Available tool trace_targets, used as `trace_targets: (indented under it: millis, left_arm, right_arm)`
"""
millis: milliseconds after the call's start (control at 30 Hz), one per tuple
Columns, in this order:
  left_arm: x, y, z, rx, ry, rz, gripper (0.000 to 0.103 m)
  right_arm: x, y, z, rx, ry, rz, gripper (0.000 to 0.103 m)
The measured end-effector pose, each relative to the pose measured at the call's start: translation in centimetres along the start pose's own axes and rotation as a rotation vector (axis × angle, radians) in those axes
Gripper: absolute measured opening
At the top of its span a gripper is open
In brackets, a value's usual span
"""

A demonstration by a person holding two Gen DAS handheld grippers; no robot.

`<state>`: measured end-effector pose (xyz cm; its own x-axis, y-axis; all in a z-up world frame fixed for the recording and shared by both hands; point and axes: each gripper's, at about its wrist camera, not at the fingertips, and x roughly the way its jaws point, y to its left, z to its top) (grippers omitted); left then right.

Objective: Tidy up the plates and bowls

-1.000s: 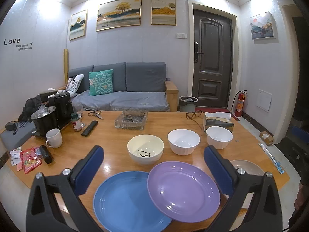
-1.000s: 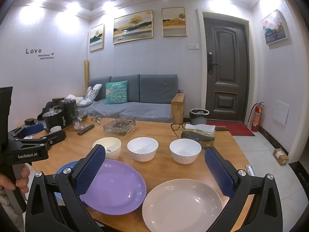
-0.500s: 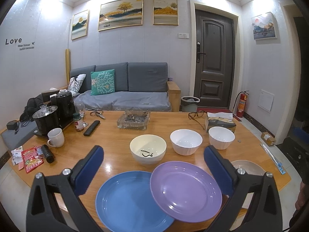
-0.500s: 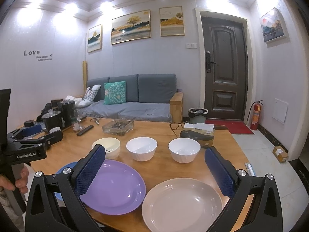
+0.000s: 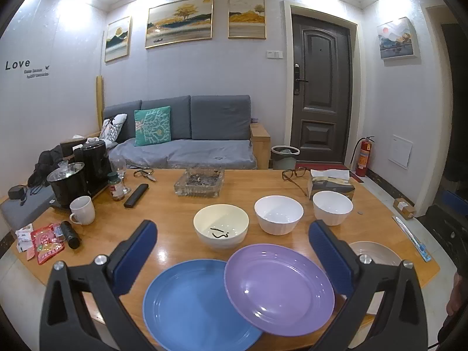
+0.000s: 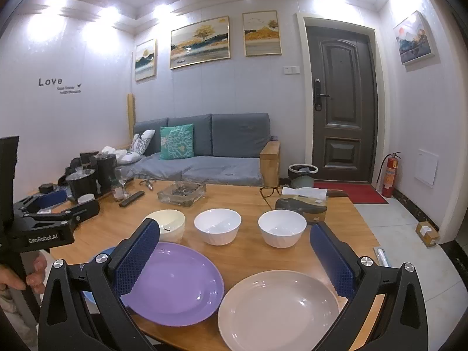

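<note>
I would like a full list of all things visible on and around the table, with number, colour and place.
plates: 3, blue, purple, beige, near edge; purple overlaps blue
bowls: 3, one cream, two white, row behind plates
ashtray: 1, glass, table centre
glasses: 1, brown, by tissue box
mug: 1, white, left
remote: 1, black, left
kettles: 2, black, far left
sofa: 1, grey, behind
left tongs: open, above plates
right tongs: open, above plates

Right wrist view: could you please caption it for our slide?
Open right gripper above beige plate, purple plate and three bowls.
</note>
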<state>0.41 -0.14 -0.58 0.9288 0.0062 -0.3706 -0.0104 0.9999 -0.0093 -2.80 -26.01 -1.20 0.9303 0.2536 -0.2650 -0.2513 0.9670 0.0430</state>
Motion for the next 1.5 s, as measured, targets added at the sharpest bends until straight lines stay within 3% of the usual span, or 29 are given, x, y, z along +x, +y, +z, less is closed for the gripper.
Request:
trace_targets:
  millis: [400,633,800,1033,1167,1300,1367,1500]
  left_arm:
    - [-0.2,-0.3,0.0,0.023,-0.014,-0.030,0.103]
    - [0.2,-0.1,-0.2,0.022,-0.019,-0.070,0.103]
    - [1.9,-0.1,-1.3,0.059,0.042,-0.118,0.102]
    - [6.5,0.4,-3.7,-0.004,0.211,-0.142,0.102]
    - [9.1,0.2,-5.3,-0.010,0.289,-0.116,0.084]
    - [11.4,0.6,-7.0,-0.040,0.352,-0.092,0.073]
    - [12.2,0.8,-7.7,-0.039,0.376,-0.059,0.054]
    - [13.9,1.5,-9.0,-0.071,0.433,-0.057,0.037]
  right_arm:
    - [-0.7,-0.1,0.2,0.023,-0.032,0.045,0.102]
    - [0.0,-0.3,-0.1,0.025,0.011,0.096,0.102]
    - [2.0,-1.5,-1.7,0.105,0.096,0.145,0.101]
    - [4.8,-2.2,-4.9,0.176,0.215,0.183,0.099]
    - [6.1,-1.9,-6.1,0.173,0.261,0.210,0.097]
    - [7.2,-1.5,-7.0,0.168,0.291,0.218,0.097]
    - [7.6,-1.4,-7.4,0.168,0.303,0.221,0.097]
    - [8.3,-1.4,-7.9,0.169,0.329,0.224,0.097]
